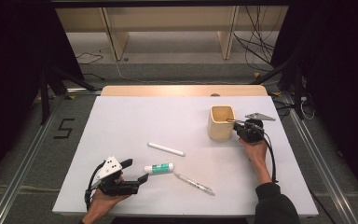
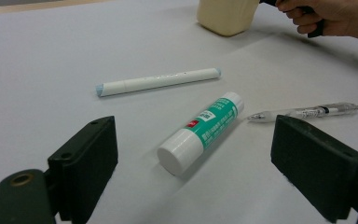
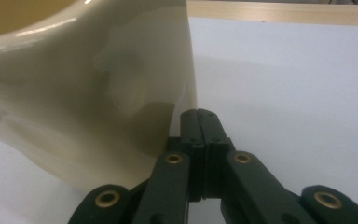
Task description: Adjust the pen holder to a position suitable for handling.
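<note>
Cup [image 1: 221,122] stands upright, contents unseen — right gripper [image 1: 239,125] clenched empty beside it; left gripper [image 1: 139,171] released near glue stick [image 1: 159,168].

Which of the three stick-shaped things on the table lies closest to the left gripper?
The green-and-white glue stick, right before the open left gripper; the white marker and clear pen lie farther off.

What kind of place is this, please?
Probably a lab or recording studio, not a home: the white table stands between black curtains, loose cables lie on the floor behind it, and a "5" is marked beside a floor rail.
</note>
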A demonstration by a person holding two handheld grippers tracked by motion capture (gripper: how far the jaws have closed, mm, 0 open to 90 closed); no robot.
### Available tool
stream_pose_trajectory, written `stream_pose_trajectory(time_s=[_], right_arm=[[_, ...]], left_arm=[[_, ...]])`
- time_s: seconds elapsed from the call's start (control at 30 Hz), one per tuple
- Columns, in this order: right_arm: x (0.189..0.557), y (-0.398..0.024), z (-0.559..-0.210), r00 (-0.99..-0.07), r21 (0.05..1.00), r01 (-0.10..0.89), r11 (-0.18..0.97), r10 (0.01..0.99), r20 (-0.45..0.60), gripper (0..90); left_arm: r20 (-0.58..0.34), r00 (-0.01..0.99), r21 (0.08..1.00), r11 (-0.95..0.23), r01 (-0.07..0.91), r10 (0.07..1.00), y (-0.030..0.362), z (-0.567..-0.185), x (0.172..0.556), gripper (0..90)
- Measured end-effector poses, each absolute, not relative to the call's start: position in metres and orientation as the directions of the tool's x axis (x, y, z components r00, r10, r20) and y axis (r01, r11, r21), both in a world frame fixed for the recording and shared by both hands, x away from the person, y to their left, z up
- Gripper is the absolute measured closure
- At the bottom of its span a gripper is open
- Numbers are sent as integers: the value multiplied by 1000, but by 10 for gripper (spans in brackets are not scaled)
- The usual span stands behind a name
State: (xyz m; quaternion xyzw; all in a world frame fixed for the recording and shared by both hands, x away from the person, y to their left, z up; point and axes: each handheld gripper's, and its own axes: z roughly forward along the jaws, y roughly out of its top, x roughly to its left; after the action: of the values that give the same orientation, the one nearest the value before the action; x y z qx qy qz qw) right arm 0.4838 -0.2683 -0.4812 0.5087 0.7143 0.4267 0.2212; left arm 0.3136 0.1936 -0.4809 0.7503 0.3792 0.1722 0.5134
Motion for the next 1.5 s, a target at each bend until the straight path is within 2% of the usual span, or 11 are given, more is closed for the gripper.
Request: stream_pose_trajectory(time_s=[0.47,1.5], right_arm=[[483,-253,-481,-392,823,551,138,913,110,900],[499,-174,-479,-486,809,544,223,870,87,900]], left_arm=[[-130,656,899,-189,394,744,193,-481,315,144],[-122,660,900,-197,389,741,193,-480,316,146]])
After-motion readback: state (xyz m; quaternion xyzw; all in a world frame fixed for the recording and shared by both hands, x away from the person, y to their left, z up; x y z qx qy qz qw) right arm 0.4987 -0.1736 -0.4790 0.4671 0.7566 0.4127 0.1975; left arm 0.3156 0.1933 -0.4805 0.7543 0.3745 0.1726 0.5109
